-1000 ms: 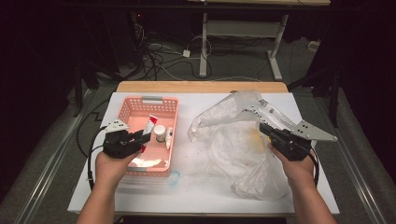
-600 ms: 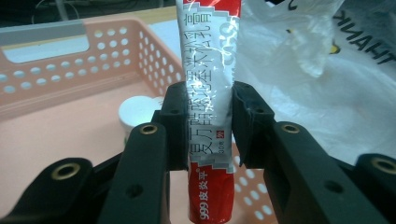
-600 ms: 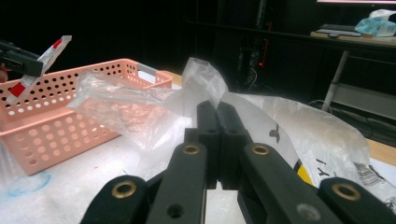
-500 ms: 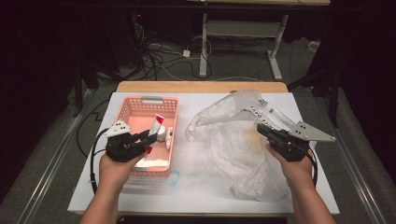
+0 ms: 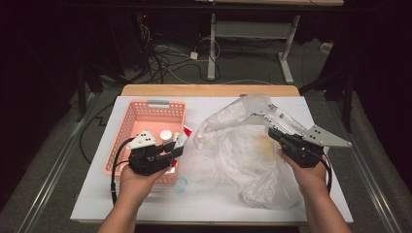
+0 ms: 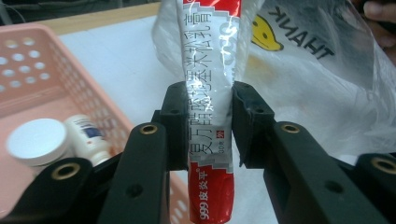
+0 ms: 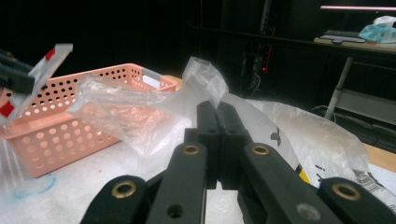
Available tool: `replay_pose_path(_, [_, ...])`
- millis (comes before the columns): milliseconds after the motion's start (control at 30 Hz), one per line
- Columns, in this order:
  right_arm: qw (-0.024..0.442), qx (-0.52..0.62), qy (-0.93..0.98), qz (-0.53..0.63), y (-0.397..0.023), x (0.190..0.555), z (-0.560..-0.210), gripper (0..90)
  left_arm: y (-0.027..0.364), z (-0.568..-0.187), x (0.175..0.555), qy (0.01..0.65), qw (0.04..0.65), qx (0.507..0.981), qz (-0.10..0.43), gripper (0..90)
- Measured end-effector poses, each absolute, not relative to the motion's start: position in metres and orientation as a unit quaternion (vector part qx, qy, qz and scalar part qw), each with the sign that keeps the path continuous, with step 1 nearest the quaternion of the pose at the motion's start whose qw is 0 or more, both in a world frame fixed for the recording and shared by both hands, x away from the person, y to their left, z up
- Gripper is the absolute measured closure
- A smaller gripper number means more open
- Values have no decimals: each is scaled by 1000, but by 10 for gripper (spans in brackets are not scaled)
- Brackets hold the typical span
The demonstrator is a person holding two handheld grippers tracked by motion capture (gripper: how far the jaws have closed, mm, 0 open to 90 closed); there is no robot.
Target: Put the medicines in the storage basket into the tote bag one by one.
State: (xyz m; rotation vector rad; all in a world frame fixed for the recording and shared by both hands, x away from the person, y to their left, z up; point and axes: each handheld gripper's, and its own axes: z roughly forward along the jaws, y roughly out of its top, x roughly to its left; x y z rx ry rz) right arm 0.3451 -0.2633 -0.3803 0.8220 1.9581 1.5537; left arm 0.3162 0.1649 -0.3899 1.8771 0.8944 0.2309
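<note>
My left gripper [image 5: 176,148] [image 6: 208,123] is shut on a red and silver ointment tube [image 5: 181,140] [image 6: 208,70], held above the right rim of the pink basket [image 5: 131,126] [image 6: 28,56]. The tube's far end points at the mouth of a clear plastic bag [image 5: 243,155] [image 6: 327,88]. My right gripper [image 5: 272,133] [image 7: 217,116] is shut on the bag's upper edge [image 7: 201,77] and holds it lifted, so the opening faces the basket. In the right gripper view the tube [image 7: 46,60] shows at the far left.
A white-capped jar [image 5: 166,135] [image 6: 35,140] and a small bottle [image 6: 88,137] lie in the basket. A blue ring mark [image 5: 180,183] is on the white table [image 5: 145,204] near the basket's front corner. Cables and desk legs stand on the floor beyond.
My left gripper has carried the tube to the right and slightly up, from inside the basket to its right rim, nearer the bag. The right gripper and bag have stayed put.
</note>
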Motion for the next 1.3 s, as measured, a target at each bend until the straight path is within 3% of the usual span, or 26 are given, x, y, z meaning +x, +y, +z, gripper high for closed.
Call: replay_pose_path(1300, [256, 305, 716, 574, -264, 344, -380, 900, 81, -400, 310, 295, 495, 816, 53, 673])
